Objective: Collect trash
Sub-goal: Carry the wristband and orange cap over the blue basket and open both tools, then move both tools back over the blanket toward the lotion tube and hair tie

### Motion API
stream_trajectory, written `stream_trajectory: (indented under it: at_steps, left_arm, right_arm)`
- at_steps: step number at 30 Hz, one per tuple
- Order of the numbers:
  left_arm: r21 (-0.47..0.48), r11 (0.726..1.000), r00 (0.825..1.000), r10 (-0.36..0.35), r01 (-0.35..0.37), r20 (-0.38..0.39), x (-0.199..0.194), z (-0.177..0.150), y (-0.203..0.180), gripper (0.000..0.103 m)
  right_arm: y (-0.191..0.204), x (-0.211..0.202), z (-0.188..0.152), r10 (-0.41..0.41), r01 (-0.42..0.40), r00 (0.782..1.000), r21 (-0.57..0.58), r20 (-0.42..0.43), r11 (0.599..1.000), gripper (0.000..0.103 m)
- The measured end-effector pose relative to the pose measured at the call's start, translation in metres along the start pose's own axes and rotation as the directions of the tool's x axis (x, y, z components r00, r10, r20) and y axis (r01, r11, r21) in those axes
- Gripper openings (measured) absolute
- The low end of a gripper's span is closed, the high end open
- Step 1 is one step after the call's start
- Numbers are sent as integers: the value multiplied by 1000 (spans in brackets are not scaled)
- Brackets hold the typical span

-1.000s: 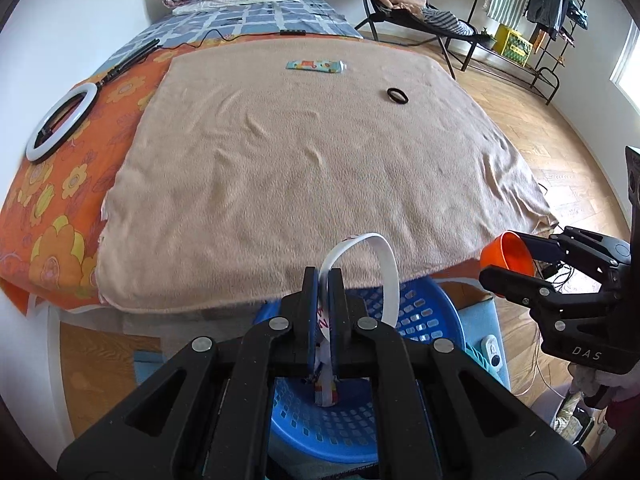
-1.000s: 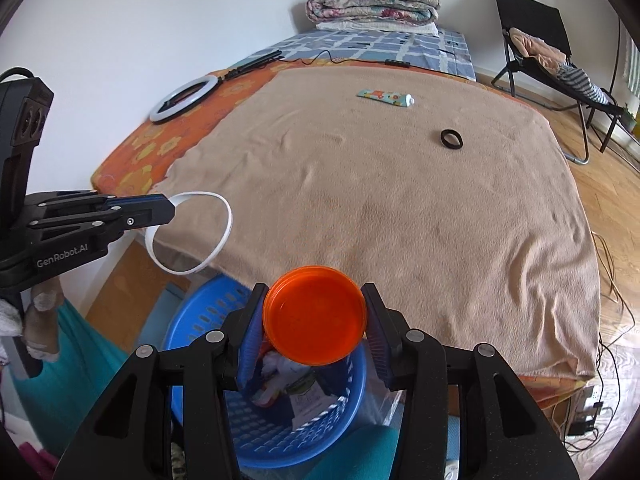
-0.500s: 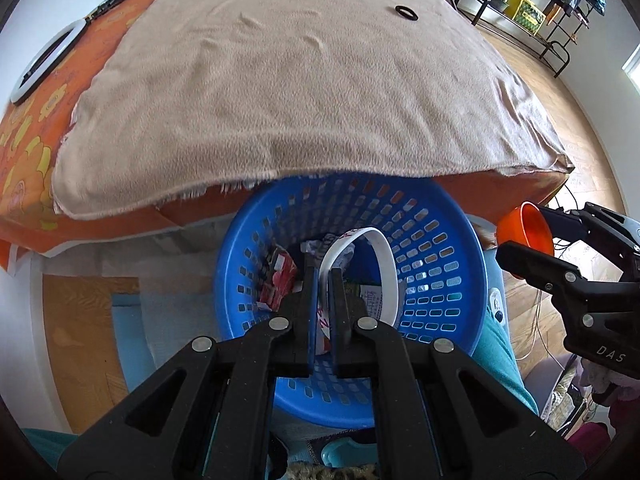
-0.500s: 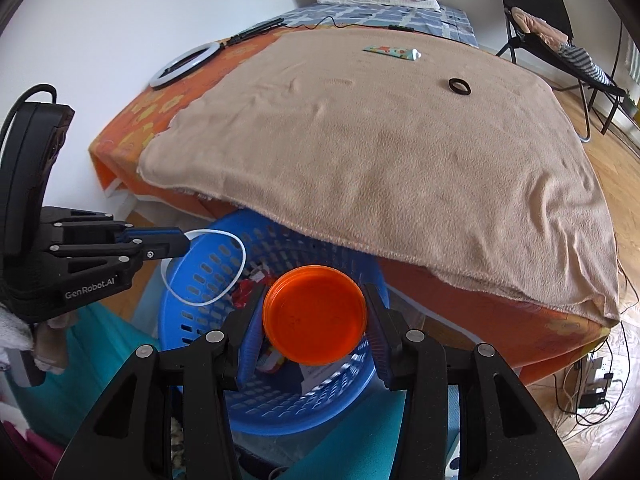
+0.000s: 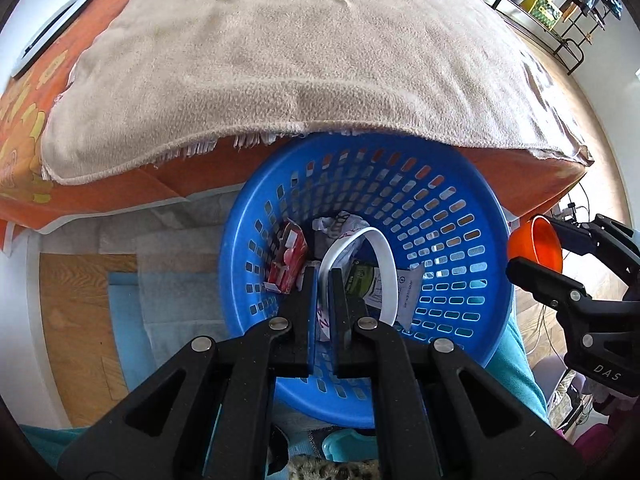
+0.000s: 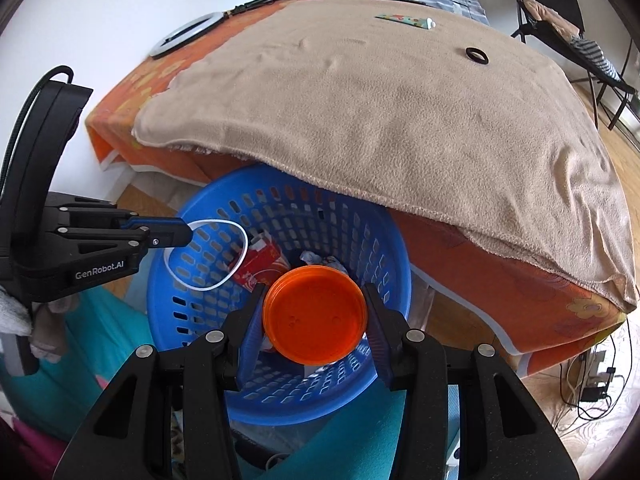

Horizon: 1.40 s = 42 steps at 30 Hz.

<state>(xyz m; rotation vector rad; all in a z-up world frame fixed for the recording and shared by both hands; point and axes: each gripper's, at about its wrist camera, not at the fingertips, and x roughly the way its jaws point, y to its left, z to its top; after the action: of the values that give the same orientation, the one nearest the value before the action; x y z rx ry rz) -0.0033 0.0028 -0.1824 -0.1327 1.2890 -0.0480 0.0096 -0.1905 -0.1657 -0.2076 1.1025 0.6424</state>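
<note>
A blue perforated basket (image 5: 460, 216) stands on the floor against the bed's foot, with wrappers and a red carton (image 5: 286, 256) inside. My left gripper (image 5: 323, 280) is shut on a white strap loop (image 5: 384, 256) and holds it over the basket's inside. The loop (image 6: 240, 256) also shows in the right wrist view, over the basket's (image 6: 360, 216) left part. My right gripper (image 6: 314, 312) is shut on an orange cup (image 6: 316, 314) above the basket's middle. The cup (image 5: 536, 240) appears at the basket's right rim in the left wrist view.
A beige blanket (image 6: 380, 100) covers the bed and overhangs the basket. On it lie a black ring (image 6: 476, 55) and a colourful tube (image 6: 406, 21). A ring light (image 6: 184, 34) lies at the bed's left. A black chair (image 6: 560, 20) stands at the right. Cables (image 6: 592, 376) lie on the floor.
Both grippers have come down from above the bed edge towards the basket. The strap loop and the orange cup now hang over the basket's inside. Both grips are unchanged.
</note>
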Motion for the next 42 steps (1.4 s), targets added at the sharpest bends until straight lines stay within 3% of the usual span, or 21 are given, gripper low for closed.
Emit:
stream_trajectory:
  at_steps: [5,7,9,10,14,22,25,31,42]
  left_arm:
    - [-7,1000,1000,6,-6,-10,3,1,0,4]
    - [-11,1000,1000,8,-8,-15,4,1,1,16]
    - [-14,1000,1000,13,-13,-8,3,1,1,44]
    - [-14,1000,1000,16,-16,-1,3,0,1,48]
    - [-13,1000,1000,25,-25,5,1,1,1,49]
    - [-17,999,999,36,-36,6,0,1,1,49]
    - [-21,999,999,41,-41,12,-1,1,2,60]
    - [-26,999,999,34,-34,18,-5,5,2,61]
    - [19,1000,997,16,-18,77,-26,40,-7,61]
  right_arm:
    - [0,6,-2,-6,6,1000,7,-20,1000,45]
    - [-1,7,-2,-10,10,1000,10,-25,1000,51]
    - [-1,7,-3,-16,17,1000,12,-27,1000,55]
    - [-2,8,-3,-20,20,999,12,-28,1000,56]
    - [-2,9,-4,-39,40,999,13,-35,999,64]
    - [-4,10,-5,-87,88,995,21,-41,996,65]
    - [-6,9,-4,-117,117,992,23,-39,993,67]
    - [-10,3,-2,-169,169,985,21,-25,985,70]
    - [-25,-11,11,-216,215,976,52,1,975,70]
